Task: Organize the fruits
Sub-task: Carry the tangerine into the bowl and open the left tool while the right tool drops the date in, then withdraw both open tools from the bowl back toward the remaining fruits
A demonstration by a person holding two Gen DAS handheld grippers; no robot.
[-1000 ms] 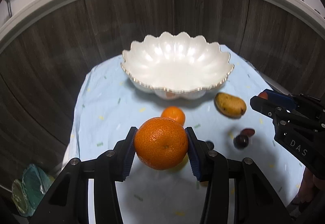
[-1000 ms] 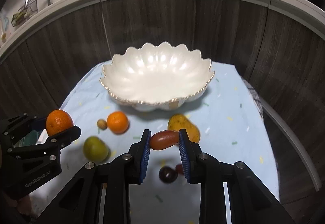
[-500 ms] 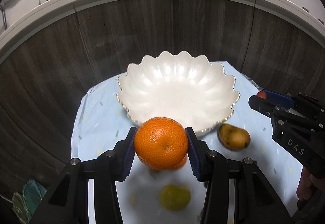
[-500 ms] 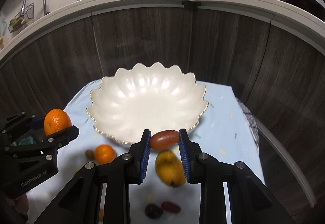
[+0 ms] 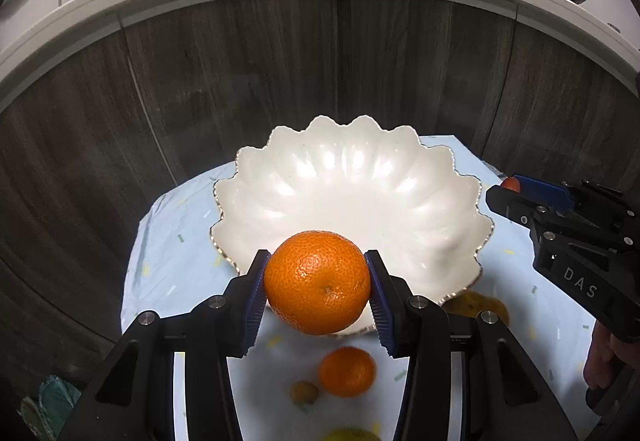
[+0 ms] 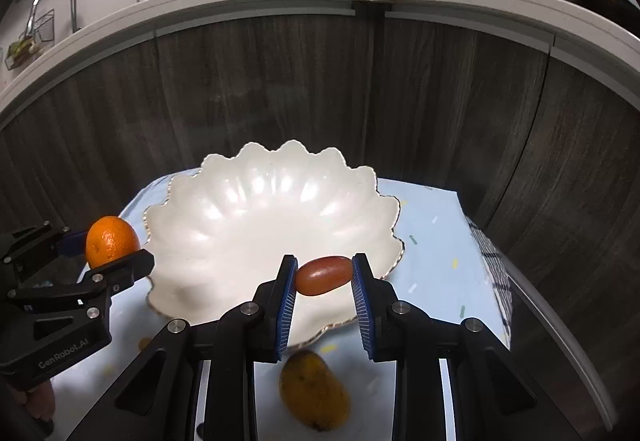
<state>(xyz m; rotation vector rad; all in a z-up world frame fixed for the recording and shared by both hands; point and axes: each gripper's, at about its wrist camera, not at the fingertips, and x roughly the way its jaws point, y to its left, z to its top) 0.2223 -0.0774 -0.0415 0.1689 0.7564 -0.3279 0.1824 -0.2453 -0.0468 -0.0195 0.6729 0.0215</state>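
My left gripper (image 5: 316,283) is shut on a large orange (image 5: 317,282) and holds it over the near rim of the white scalloped bowl (image 5: 352,189). My right gripper (image 6: 324,277) is shut on a small oblong red-brown fruit (image 6: 323,275) above the bowl's near right rim (image 6: 256,213). The bowl is empty. In the right wrist view the left gripper (image 6: 100,253) with the orange (image 6: 112,241) is at the bowl's left side. In the left wrist view the right gripper (image 5: 516,189) is at the bowl's right.
On the pale blue cloth (image 5: 172,253) lie a small orange (image 5: 347,371), a tiny brown fruit (image 5: 304,392), a yellow-green fruit (image 5: 350,435) and a mango (image 6: 314,389). A dark wood cabinet wall (image 5: 280,73) stands right behind the table.
Both grippers have moved forward and up with their fruits, from over the cloth to over the bowl's near rim. The loose fruits now sit below the fingers.
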